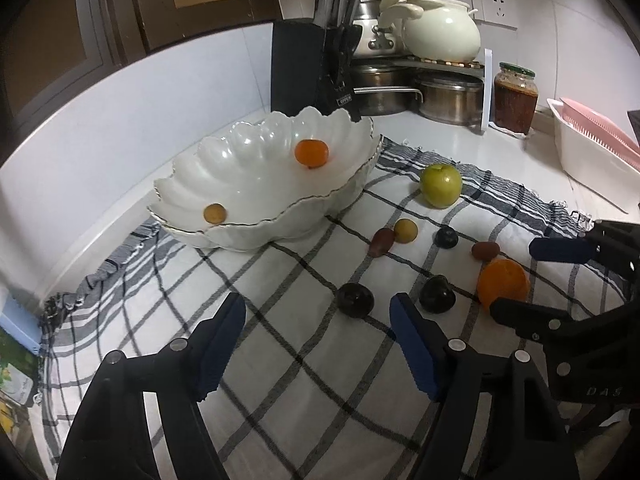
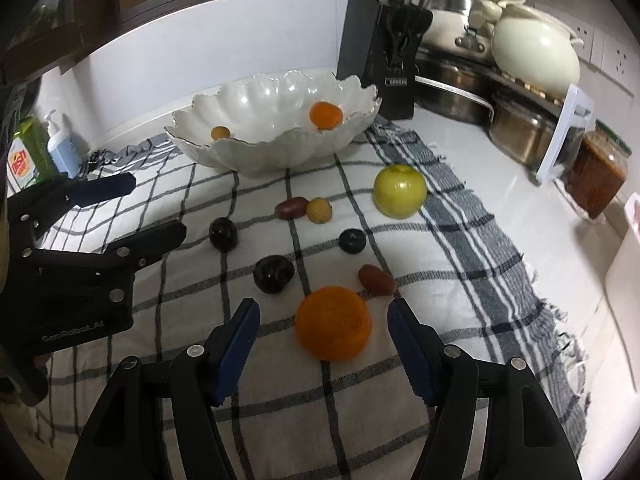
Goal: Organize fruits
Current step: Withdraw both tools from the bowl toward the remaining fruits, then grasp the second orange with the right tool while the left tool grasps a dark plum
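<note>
So your right gripper [image 2: 322, 322] is wide apart and holds nothing, with the big orange [image 2: 333, 323] sitting between its fingers at the bottom of the frame. Your left gripper [image 1: 318, 314] is apart and holds nothing too, low in its frame, near a dark plum [image 1: 355, 299].

Most of the job is still left, I think. Seven more fruits lie on the checked cloth [image 2: 180, 312], like the green apple [image 2: 399, 190]. Only two are in the white bowl [image 2: 224, 152] at the far top: a small orange [image 2: 326, 115] and a little yellow fruit [image 2: 220, 133].

Only the right view shows the soap bottles [image 2: 60, 148] at the left edge. Only the left view shows the pink and white rack [image 1: 592, 148] on the bench at the right edge.
</note>
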`<state>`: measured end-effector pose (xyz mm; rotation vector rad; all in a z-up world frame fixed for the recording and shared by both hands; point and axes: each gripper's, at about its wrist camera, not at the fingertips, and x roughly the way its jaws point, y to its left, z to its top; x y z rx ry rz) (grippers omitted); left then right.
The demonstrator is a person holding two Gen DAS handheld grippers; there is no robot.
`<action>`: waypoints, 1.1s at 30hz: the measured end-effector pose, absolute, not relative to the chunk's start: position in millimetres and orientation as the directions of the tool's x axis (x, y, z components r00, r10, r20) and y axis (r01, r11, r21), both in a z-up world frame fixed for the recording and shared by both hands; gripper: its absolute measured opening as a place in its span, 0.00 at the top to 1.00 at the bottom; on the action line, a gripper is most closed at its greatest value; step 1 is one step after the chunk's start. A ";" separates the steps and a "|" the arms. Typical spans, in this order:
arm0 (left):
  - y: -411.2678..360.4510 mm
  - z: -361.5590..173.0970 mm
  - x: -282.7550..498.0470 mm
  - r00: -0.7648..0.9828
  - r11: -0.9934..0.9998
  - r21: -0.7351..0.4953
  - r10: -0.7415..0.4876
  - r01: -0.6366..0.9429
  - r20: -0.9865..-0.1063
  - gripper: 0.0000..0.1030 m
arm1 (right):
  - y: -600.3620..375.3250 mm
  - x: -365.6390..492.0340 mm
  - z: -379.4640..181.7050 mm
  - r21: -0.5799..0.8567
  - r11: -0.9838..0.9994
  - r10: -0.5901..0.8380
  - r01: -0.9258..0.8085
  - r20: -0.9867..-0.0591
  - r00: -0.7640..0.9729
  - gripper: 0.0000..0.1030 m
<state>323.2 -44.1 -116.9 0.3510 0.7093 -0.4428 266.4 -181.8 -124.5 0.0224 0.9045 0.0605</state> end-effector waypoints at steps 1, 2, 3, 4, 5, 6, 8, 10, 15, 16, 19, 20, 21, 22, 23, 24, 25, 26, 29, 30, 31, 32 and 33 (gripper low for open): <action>-45.4 -119.1 324.9 0.669 0.851 0.153 -0.270 0.502 -0.693 0.31 | -182.6 267.2 -126.3 0.053 0.998 0.066 -0.039 -0.785 0.616 0.35; -46.9 -121.8 327.5 0.660 0.850 0.147 -0.272 0.506 -0.700 0.31 | -183.5 268.3 -128.7 0.062 0.997 0.071 -0.036 -0.787 0.612 0.35; -48.6 -124.0 329.4 0.654 0.849 0.143 -0.272 0.508 -0.706 0.33 | -184.4 268.9 -130.1 0.067 0.997 0.074 -0.035 -0.788 0.611 0.35; -50.3 -126.9 331.2 0.647 0.849 0.140 -0.272 0.510 -0.712 0.34 | -185.3 270.0 -132.7 0.073 0.997 0.078 -0.033 -0.791 0.607 0.35; -51.6 -129.5 333.2 0.640 0.847 0.136 -0.273 0.513 -0.718 0.35 | -185.6 270.8 -134.3 0.077 0.996 0.081 -0.032 -0.792 0.605 0.35; -52.9 -132.0 335.1 0.634 0.846 0.133 -0.273 0.517 -0.724 0.36 | -186.1 271.7 -135.9 0.083 0.996 0.085 -0.031 -0.793 0.603 0.35; -55.5 -135.6 338.0 0.623 0.844 0.128 -0.273 0.520 -0.733 0.38 | -187.4 273.7 -139.2 0.091 0.995 0.089 -0.027 -0.794 0.601 0.35; -59.1 -139.6 341.9 0.608 0.843 0.119 -0.274 0.525 -0.745 0.41 | -188.5 275.6 -141.7 0.102 0.994 0.096 -0.025 -0.794 0.600 0.37; -65.9 -148.2 348.8 0.588 0.841 0.112 -0.269 0.530 -0.763 0.45 | -190.6 279.9 -147.3 0.124 0.992 0.114 -0.025 -0.799 0.590 0.44; -66.9 -149.5 349.6 0.587 0.841 0.112 -0.268 0.529 -0.764 0.45 | -191.4 280.7 -148.5 0.130 0.991 0.120 -0.024 -0.800 0.587 0.45; -71.4 -153.0 351.9 0.585 0.839 0.121 -0.259 0.530 -0.769 0.48 | -192.5 281.7 -150.6 0.141 0.990 0.129 -0.025 -0.803 0.582 0.49; -73.0 -154.5 352.9 0.583 0.839 0.123 -0.256 0.531 -0.771 0.50 | -192.8 282.2 -151.2 0.141 0.990 0.129 -0.025 -0.804 0.581 0.50; -73.4 -155.3 353.8 0.578 0.837 0.120 -0.257 0.533 -0.774 0.52 | -193.5 282.3 -152.1 0.144 0.989 0.131 -0.024 -0.805 0.579 0.50; -74.2 -156.8 354.8 0.572 0.836 0.116 -0.258 0.536 -0.779 0.56 | -193.8 282.8 -153.0 0.147 0.989 0.133 -0.023 -0.806 0.577 0.51; -74.8 -158.1 355.7 0.566 0.835 0.113 -0.259 0.538 -0.783 0.57 | -194.2 283.1 -153.9 0.149 0.989 0.134 -0.022 -0.807 0.575 0.52; -75.3 -159.0 356.2 0.563 0.835 0.113 -0.256 0.538 -0.786 0.61 | -194.4 283.3 -154.5 0.149 0.989 0.134 -0.021 -0.808 0.574 0.52; -75.4 -159.3 356.6 0.565 0.837 0.115 -0.253 0.535 -0.785 0.62 | -195.0 283.5 -154.9 0.150 0.988 0.134 -0.020 -0.808 0.574 0.53; -75.5 -159.1 356.3 0.567 0.836 0.117 -0.254 0.536 -0.784 0.63 | -195.1 283.6 -155.1 0.151 0.988 0.134 -0.019 -0.807 0.574 0.54; -76.5 -159.1 354.6 0.567 0.830 0.123 -0.256 0.544 -0.783 0.72 | -195.0 283.7 -156.2 0.148 0.989 0.132 -0.020 -0.805 0.578 0.55; -76.5 -159.6 354.5 0.565 0.831 0.118 -0.258 0.544 -0.784 0.72 | -194.9 283.5 -156.5 0.147 0.989 0.131 -0.020 -0.804 0.579 0.55; -76.2 -159.7 354.4 0.566 0.832 0.117 -0.260 0.543 -0.782 0.72 | -194.7 283.3 -156.5 0.147 0.989 0.131 -0.020 -0.804 0.580 0.55; -75.8 -159.7 354.4 0.566 0.832 0.114 -0.261 0.542 -0.782 0.72 | -194.6 283.2 -156.6 0.145 0.989 0.130 -0.021 -0.804 0.581 0.55; -75.4 -159.7 354.7 0.565 0.833 0.111 -0.263 0.542 -0.782 0.72 | -194.8 283.3 -156.6 0.144 0.989 0.130 -0.021 -0.804 0.581 0.55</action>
